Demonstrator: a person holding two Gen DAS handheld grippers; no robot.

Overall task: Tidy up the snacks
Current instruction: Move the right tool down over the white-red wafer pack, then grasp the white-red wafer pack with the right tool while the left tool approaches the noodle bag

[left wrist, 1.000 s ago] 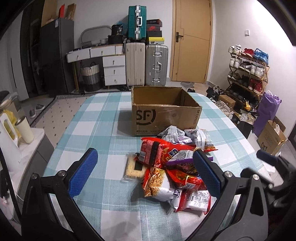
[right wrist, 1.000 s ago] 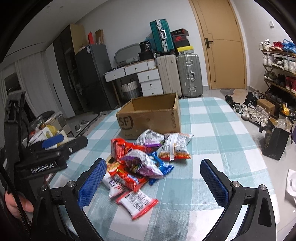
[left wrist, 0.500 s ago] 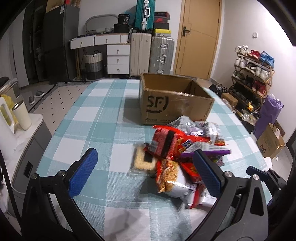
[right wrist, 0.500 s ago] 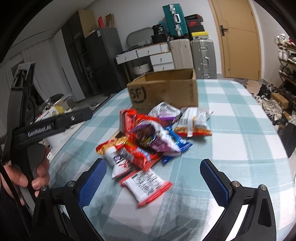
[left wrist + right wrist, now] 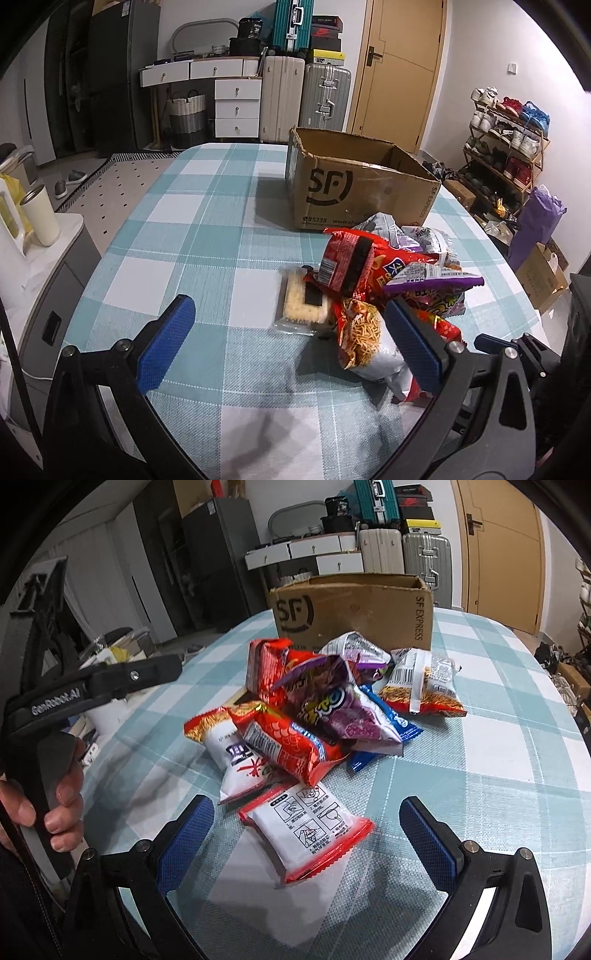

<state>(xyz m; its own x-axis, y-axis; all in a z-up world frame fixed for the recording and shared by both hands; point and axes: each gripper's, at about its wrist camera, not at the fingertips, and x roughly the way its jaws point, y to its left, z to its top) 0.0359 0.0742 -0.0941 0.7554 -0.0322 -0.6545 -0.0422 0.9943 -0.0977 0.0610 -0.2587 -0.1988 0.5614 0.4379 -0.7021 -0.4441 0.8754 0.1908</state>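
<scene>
A heap of snack packets (image 5: 391,280) (image 5: 317,716) lies on the checked tablecloth in front of an open cardboard box (image 5: 354,184) (image 5: 354,609) marked SF. A clear cracker pack (image 5: 303,301) lies at the heap's left side. My left gripper (image 5: 291,343) is open, low over the cloth, its right finger beside an orange noodle packet (image 5: 364,338). My right gripper (image 5: 304,842) is open around a white and red packet (image 5: 308,832) at the heap's near edge, not touching it. The box's inside is hidden in the right wrist view.
The table (image 5: 192,221) drops off to a side cabinet holding a tumbler (image 5: 38,216) on the left. Suitcases (image 5: 295,99), drawers and a door stand behind; a shoe rack (image 5: 506,147) and purple bag (image 5: 535,221) are at the right. A hand (image 5: 62,794) grips the left tool.
Both grippers have moved forward and lower toward the heap. The white and red packet now lies between the right fingers; the left gripper has drifted leftward, nearer the cracker pack.
</scene>
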